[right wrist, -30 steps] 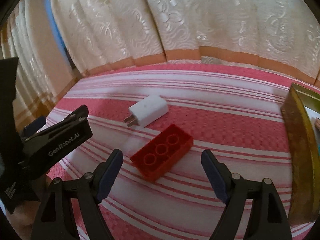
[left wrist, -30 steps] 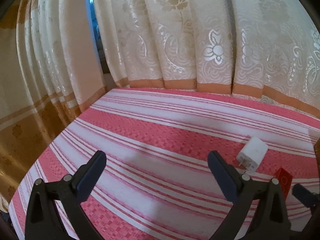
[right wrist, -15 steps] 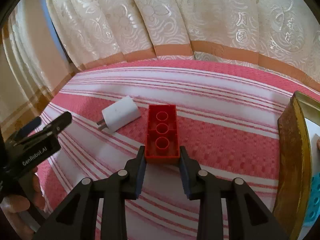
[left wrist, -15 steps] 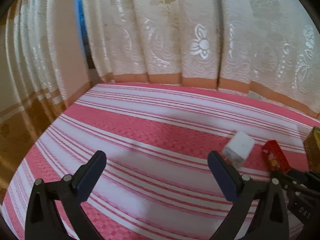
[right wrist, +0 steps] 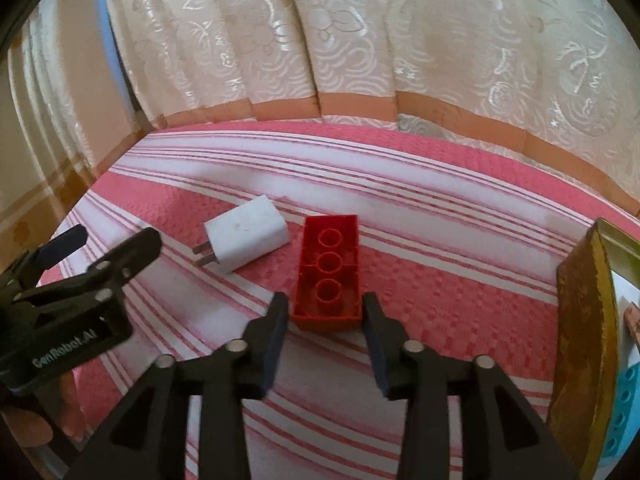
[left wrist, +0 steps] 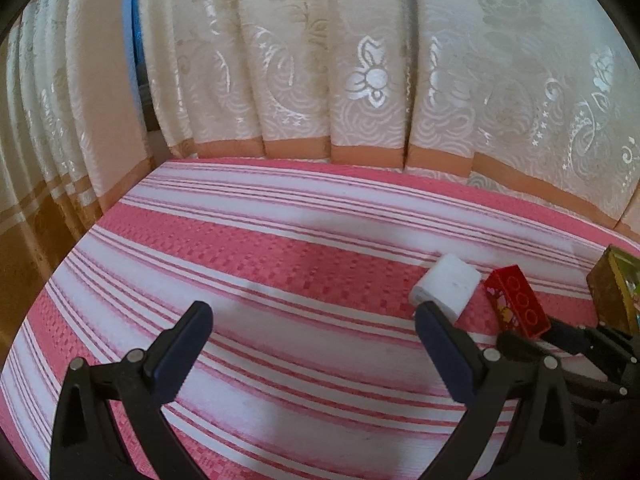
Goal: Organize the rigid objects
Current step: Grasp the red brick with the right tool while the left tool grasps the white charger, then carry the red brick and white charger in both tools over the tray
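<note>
Red brick (right wrist: 329, 270) lies hollow side up on striped cloth (right wrist: 440, 280), right of white charger (right wrist: 248, 245). Right gripper (right wrist: 325, 312): jaws just reopened, flanking brick's near end w/ slight gaps. Left gripper (left wrist: 312, 332) wide open, empty.

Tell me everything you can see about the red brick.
The red brick is a hard plastic toy block lying hollow side up, three round tubes in a row inside. It rests flat on the striped cloth, beside the white charger. Its near end sits between the right gripper fingers, which have just been opening.
</note>
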Motion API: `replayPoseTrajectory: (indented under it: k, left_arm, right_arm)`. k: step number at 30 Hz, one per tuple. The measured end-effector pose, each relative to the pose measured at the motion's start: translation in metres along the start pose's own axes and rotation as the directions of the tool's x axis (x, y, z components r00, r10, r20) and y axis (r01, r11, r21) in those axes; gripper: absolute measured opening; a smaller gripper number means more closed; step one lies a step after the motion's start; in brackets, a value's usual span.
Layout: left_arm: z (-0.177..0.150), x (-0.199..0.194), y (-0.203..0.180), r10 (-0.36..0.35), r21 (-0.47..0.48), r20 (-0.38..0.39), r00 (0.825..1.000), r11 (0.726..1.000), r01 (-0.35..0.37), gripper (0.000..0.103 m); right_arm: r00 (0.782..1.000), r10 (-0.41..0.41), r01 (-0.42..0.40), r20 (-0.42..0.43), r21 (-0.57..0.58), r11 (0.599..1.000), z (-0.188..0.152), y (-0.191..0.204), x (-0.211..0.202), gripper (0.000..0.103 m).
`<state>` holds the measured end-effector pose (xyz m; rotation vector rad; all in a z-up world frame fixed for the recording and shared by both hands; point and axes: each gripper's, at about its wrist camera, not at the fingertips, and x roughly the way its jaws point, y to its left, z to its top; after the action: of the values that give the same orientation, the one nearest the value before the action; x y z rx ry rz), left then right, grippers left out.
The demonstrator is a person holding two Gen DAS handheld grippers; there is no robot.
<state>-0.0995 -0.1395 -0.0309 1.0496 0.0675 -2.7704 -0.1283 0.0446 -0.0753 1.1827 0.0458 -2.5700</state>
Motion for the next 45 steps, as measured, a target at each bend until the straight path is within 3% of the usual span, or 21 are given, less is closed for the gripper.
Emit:
replayPoseTrajectory:
  k: [4, 5, 6, 9, 14, 17, 21, 23, 26, 27, 29, 34, 38, 41, 45]
  left_arm:
    - [0.001, 0.000, -0.005, 0.001, 0.019, 0.001, 1.000, 1.000, -0.001, 0.103]
    - [0.001, 0.000, -0.006, -0.004, 0.021, 0.003, 1.000, 1.000, 0.004, 0.103]
    - [0.001, 0.000, -0.008, -0.011, 0.031, 0.001, 1.000, 0.999, 0.011, 0.103]
    - [0.001, 0.001, -0.014, -0.029, 0.056, -0.003, 1.000, 0.998, 0.030, 0.103]
    - [0.004, 0.003, -0.031, -0.103, 0.077, -0.001, 0.995, 0.992, 0.103, 0.103]
    - [0.008, 0.011, -0.052, -0.118, 0.150, -0.024, 0.993, 0.981, 0.121, 0.102]
    - [0.012, 0.032, -0.075, -0.110, 0.230, -0.097, 0.989, 0.965, 0.130, 0.085]
    - [0.015, 0.041, -0.077, -0.140, 0.220, -0.137, 0.981, 0.961, 0.168, 0.065]
    - [0.017, 0.049, -0.078, -0.205, 0.173, -0.181, 0.962, 0.956, 0.236, 0.052]
    - [0.016, 0.049, -0.077, -0.205, 0.172, -0.179, 0.962, 0.956, 0.236, 0.050]
    - [0.014, 0.047, -0.078, -0.213, 0.174, -0.175, 0.961, 0.954, 0.243, 0.037]
    - [0.011, 0.038, -0.072, -0.206, 0.135, -0.144, 0.968, 0.965, 0.226, 0.037]
    - [0.012, 0.021, -0.065, -0.177, 0.094, -0.042, 0.983, 0.979, 0.180, 0.037]
    - [0.009, 0.011, -0.053, -0.190, -0.001, 0.007, 0.982, 0.982, 0.190, 0.037]
    - [0.001, 0.001, -0.045, -0.192, -0.081, 0.037, 0.981, 0.977, 0.195, 0.037]
  right_arm:
    - [0.999, 0.032, -0.032, 0.005, 0.017, 0.999, 0.001, -0.002, 0.000, 0.052]
    - [0.999, 0.033, -0.034, 0.008, 0.028, 0.999, 0.000, -0.004, 0.000, 0.041]
    - [1.000, 0.025, -0.025, 0.009, 0.043, 0.999, 0.000, -0.006, -0.001, 0.037]
    - [1.000, 0.025, -0.025, 0.012, 0.051, 0.998, 0.000, -0.010, -0.002, 0.036]
    - [0.989, -0.074, 0.058, 0.126, 0.125, 0.990, -0.004, -0.027, -0.025, 0.034]
    - [0.973, -0.129, 0.099, 0.192, 0.157, 0.983, -0.004, -0.036, -0.039, 0.034]
    - [0.966, -0.149, 0.110, 0.210, 0.186, 0.976, -0.003, -0.044, -0.042, 0.034]
    - [0.967, -0.154, 0.116, 0.203, 0.186, 0.976, -0.003, -0.044, -0.039, 0.034]
    - [0.972, -0.142, 0.106, 0.187, 0.188, 0.976, -0.001, -0.044, -0.035, 0.034]
    - [0.972, -0.142, 0.106, 0.186, 0.191, 0.976, -0.002, -0.044, -0.036, 0.034]
    - [0.973, -0.139, 0.103, 0.183, 0.195, 0.975, -0.002, -0.045, -0.035, 0.034]
    - [0.973, -0.126, 0.086, 0.194, 0.199, 0.976, -0.003, -0.045, -0.038, 0.034]
    - [0.968, -0.098, 0.052, 0.232, 0.195, 0.979, -0.004, -0.042, -0.044, 0.034]
    - [0.956, -0.035, -0.021, 0.291, 0.189, 0.982, -0.004, -0.040, -0.054, 0.034]
    - [0.933, -0.009, -0.054, 0.360, 0.165, 0.985, -0.005, -0.031, -0.069, 0.034]
